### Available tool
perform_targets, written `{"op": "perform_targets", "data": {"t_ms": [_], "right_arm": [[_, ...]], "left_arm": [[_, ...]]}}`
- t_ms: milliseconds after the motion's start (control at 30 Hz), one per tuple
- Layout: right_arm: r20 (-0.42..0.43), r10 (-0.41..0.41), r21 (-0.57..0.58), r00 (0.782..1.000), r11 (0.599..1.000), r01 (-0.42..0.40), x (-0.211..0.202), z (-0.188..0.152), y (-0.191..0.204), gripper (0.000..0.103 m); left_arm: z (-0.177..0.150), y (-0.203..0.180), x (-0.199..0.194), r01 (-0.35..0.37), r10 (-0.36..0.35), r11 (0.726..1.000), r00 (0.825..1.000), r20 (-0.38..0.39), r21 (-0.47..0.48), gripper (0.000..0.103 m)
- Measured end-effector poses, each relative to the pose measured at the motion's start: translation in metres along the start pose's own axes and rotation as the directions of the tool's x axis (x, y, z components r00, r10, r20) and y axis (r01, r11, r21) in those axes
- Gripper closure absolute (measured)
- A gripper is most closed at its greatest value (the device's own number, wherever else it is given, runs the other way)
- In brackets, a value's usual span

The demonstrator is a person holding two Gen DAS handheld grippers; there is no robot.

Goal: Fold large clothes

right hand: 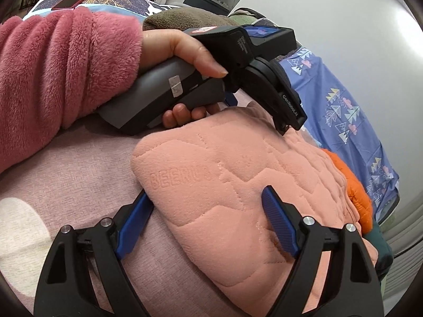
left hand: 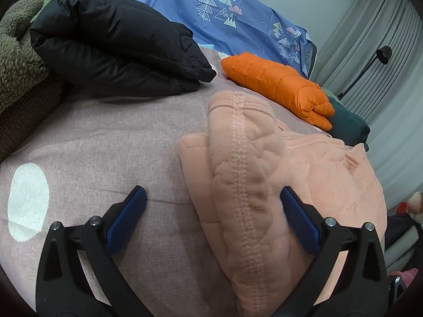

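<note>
Garment: the peach quilted jacket (right hand: 224,185) lies folded into a thick bundle on the pink bed cover (left hand: 92,137), likely to be tidied further.
Left tool (left hand: 212,216): fingers apart, straddling a raised seamed fold without pinching it.
Right tool (right hand: 207,216): fingers wide apart over the bundle's near corner, nothing clamped.
Room: bare cover to the left; black jacket (left hand: 113,42) and orange jacket (left hand: 280,84) crowd the far edge.

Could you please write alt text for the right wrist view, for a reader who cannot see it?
The right gripper, jaws open, straddles the near corner of a folded peach quilted garment on a pink bedspread. Beyond it, a hand in a fluffy pink sleeve holds the left gripper down on the garment's far edge.
</note>
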State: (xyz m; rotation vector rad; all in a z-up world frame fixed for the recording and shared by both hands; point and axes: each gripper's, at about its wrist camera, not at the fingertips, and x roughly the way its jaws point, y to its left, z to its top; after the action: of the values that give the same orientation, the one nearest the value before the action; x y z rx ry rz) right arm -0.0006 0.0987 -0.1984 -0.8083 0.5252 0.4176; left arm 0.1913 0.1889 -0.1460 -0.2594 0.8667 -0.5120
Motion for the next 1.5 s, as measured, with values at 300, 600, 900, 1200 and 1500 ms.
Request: {"op": "perform_targets", "data": {"t_ms": [300,600,900,1200,1500], "right_arm": [[-0.025,-0.047,0.002,0.999,0.999,0.047,0.002,-0.007,-0.008,0.019],[0.001,-0.131,0.038,0.991,0.991,0.13,0.027,0.016,-0.006,0.049],[0.07,-0.039,0.238,0.997,0.971,0.021,0.003,0.012,-0.046,0.072],[0.182,-0.018,0.429,0.983,0.901,-0.063,-0.039,0.006,-0.095,0.074],[0.268,-0.058,0.556,0.962,0.825,-0.105,-0.072,-0.015,-0.14,0.075]], "left_arm": [[-0.004,0.003,-0.006,0.054,-0.054,0.998,0.998,0.033,-0.018,0.004],[-0.004,0.005,0.002,0.189,-0.189,0.981,0.982,0.015,-0.045,0.035],[-0.001,-0.007,-0.005,0.176,-0.175,0.984,0.984,0.04,-0.019,0.05],[0.022,-0.035,-0.034,0.218,-0.22,0.976,0.971,0.093,0.032,0.054],[0.056,-0.11,-0.057,0.162,-0.182,0.975,0.975,0.124,0.154,0.056]]}}
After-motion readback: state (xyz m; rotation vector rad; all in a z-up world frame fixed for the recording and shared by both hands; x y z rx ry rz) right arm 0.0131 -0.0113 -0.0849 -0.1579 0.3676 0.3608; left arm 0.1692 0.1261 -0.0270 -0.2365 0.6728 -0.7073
